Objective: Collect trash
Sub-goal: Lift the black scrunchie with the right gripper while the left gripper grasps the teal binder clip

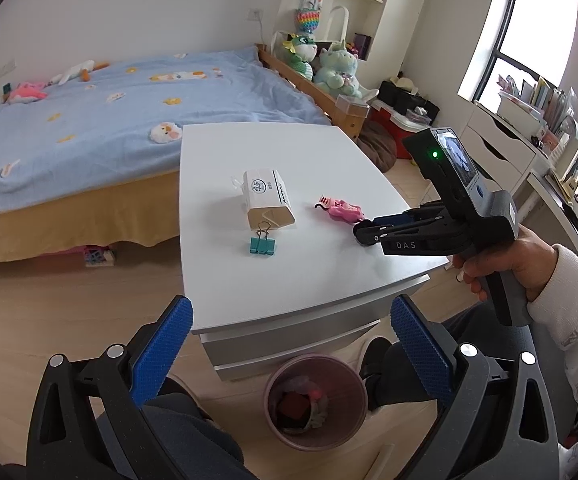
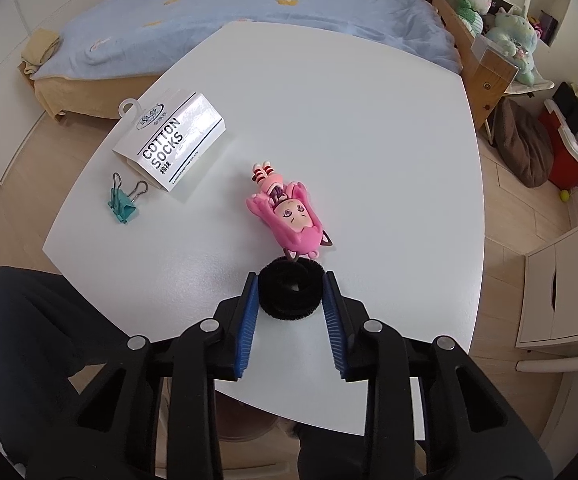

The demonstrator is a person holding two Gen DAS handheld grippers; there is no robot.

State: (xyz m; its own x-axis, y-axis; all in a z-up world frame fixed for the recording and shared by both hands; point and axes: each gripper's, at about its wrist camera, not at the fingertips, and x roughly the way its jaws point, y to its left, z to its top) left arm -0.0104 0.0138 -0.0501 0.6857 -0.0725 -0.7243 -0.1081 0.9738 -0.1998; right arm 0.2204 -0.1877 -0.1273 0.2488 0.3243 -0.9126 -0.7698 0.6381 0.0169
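My right gripper [image 2: 291,284] is shut on a black fuzzy ring [image 2: 291,290], held just above the white table [image 2: 369,120] beside a pink doll figure [image 2: 289,216]. A cotton socks box [image 2: 173,142] and a teal binder clip [image 2: 123,202] lie at the table's left. In the left wrist view my left gripper [image 1: 291,340] is open and empty, off the table's near edge above a pink trash bin [image 1: 315,400] holding some trash. The right gripper [image 1: 363,234], the box [image 1: 267,200], the clip [image 1: 262,244] and the doll [image 1: 341,210] also show there.
A bed with a blue blanket [image 1: 89,120] stands behind the table. Plush toys [image 1: 335,72] and shelves are at the far right, with white drawers [image 2: 561,280] to the right. My knees [image 1: 177,420] are under the table's near edge.
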